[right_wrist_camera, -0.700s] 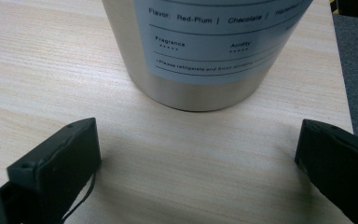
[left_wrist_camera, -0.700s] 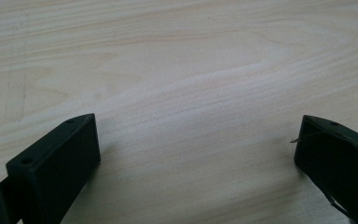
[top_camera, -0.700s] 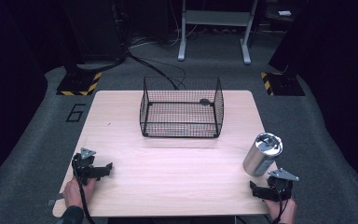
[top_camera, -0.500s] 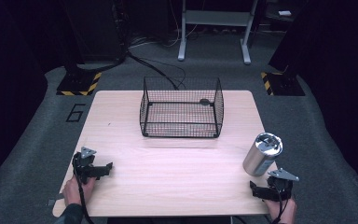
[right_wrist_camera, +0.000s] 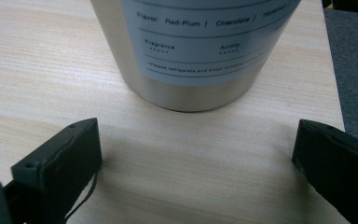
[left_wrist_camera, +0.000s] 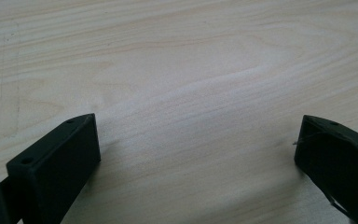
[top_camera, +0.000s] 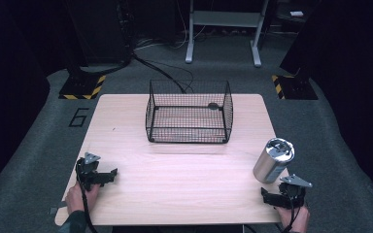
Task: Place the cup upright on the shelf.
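Canister [top_camera: 273,160] of brushed silver metal stands upright near the right edge of the pale wooden worktop [top_camera: 184,179], its round lid bright on top. In the right gripper view the canister [right_wrist_camera: 193,51] carries a pale label printed in small dark type, with the words "Flavor: Red-Plum", "Chocolate", "Fragrance" and "Acidity" legible; its bare metal base rests flat on the wood.

At the left front corner, the left tongs [top_camera: 108,175] lie in a hand [top_camera: 80,196] low over the worktop, released, the jaws wide apart over bare wood grain in the left gripper view [left_wrist_camera: 196,149]. A black wire basket [top_camera: 189,114] sits at the middle of the far side, well apart from the canister. At the right front corner the right tongs [top_camera: 267,196] are likewise released, jaws spread, with the canister just beyond them and not touched [right_wrist_camera: 196,154].
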Tool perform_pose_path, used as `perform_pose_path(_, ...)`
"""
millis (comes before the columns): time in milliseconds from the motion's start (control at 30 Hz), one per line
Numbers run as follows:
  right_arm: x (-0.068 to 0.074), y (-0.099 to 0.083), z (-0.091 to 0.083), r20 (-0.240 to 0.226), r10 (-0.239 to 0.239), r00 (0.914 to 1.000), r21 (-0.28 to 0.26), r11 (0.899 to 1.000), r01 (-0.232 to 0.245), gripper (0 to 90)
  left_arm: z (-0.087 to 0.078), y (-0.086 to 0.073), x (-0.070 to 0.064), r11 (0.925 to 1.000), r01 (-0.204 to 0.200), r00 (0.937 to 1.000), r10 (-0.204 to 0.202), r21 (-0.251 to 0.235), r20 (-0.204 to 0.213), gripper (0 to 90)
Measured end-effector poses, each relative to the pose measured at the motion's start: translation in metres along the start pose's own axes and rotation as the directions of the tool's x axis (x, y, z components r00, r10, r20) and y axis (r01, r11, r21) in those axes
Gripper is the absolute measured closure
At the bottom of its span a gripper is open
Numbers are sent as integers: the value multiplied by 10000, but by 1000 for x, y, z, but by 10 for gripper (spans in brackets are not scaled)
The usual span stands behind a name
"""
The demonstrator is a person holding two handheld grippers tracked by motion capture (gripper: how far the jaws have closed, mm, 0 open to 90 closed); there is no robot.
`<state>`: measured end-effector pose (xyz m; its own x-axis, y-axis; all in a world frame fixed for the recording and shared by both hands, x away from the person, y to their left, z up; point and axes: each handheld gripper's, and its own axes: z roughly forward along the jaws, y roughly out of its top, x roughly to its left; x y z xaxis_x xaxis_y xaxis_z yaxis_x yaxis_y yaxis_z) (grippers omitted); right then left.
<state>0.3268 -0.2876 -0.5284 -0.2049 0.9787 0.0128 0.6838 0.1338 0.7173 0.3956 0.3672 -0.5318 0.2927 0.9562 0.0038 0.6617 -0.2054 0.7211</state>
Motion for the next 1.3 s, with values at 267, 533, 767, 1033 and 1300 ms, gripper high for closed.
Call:
perform_pose_path(267,-2,12,-14,-294,411,9987,-368,9984,-422,0,0,0,0,10000,6,10000,-6,2,-2,0)
perform_pose_path(533,2,34,-31,-412,416,9983,-837,9955,-450,0,0,0,0,10000,9,10000,-9,-2,0,0)
perform_pose_path(767,0,50,-42,-461,435,9980,-1188,9917,-487,0,0,0,0,10000,10,10000,-10,3,-1,0)
perform_pose_path(1033,-1,71,-53,-439,312,9985,-1618,9861,-380,0,0,0,0,10000,1,10000,-1,-8,-3,0)
perform_pose_path(1300,-2,93,-54,-493,82,9988,-1825,9831,-171,0,0,0,0,10000,5,10000,-5,-8,-5,0)
